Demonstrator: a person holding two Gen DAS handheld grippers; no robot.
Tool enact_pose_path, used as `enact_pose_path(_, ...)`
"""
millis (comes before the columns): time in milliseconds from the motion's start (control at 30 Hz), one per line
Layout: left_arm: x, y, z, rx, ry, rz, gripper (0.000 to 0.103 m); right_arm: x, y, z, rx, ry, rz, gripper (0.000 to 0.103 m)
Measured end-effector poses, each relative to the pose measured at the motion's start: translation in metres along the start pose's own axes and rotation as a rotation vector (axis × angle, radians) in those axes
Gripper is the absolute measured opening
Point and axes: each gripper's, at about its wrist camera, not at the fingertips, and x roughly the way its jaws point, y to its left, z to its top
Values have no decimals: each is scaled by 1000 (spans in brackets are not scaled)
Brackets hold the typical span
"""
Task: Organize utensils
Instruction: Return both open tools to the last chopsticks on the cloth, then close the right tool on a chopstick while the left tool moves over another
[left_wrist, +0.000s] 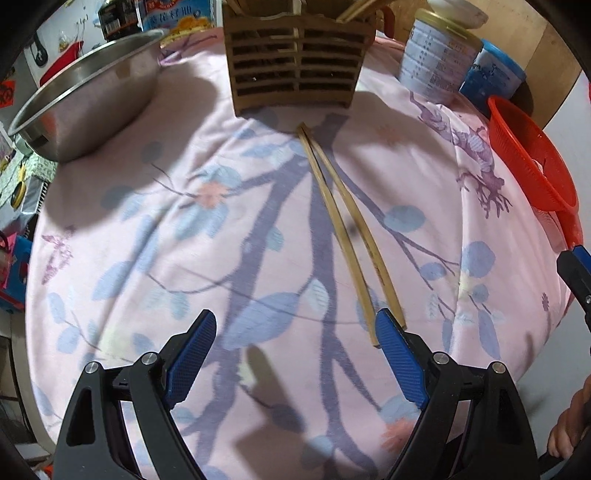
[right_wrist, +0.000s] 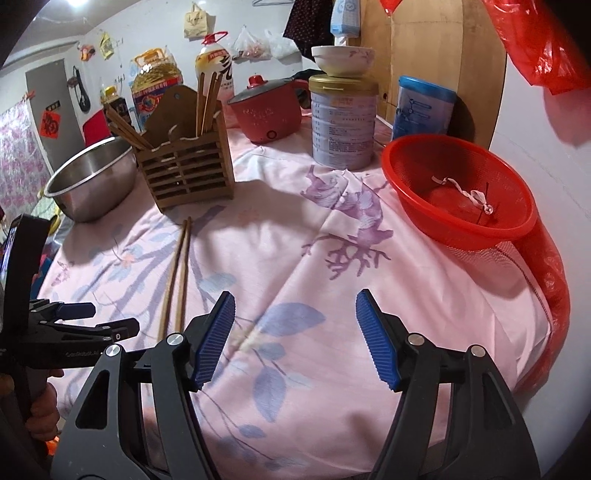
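A pair of wooden chopsticks (left_wrist: 343, 229) lies on the pink floral tablecloth, pointing toward a slatted wooden utensil holder (left_wrist: 295, 62) at the back. Its near ends lie beside the right finger of my left gripper (left_wrist: 295, 332), which is open and empty just above the cloth. In the right wrist view the chopsticks (right_wrist: 177, 280) lie left of my right gripper (right_wrist: 295, 314), which is open and empty. The holder (right_wrist: 184, 162) has several chopsticks standing in it. The left gripper (right_wrist: 74, 317) shows at the left edge there.
A steel bowl (right_wrist: 88, 177) sits left of the holder. A red pot (right_wrist: 266, 110), a tall tin with a bowl on top (right_wrist: 343, 122), a blue tin (right_wrist: 421, 107) and a red plastic basket (right_wrist: 458, 195) stand at the back right.
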Motion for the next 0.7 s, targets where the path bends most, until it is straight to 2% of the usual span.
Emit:
enact_pose_path(133,8,-8,-2,-11,6,13,86,4,-5,2,-38,13,-1,70)
enact_pose_path(233,14,-14,-2,-16,-3,53,86,7,-9,6,-61,15,3,70)
enact_pose_path(500,29,-13,3,-37,4,101,88,16,-10,14,-88,20,34,72)
enact_pose_path(700,18,32,-5,-127,-2,194,87,31,11,14,-59,42,121,72)
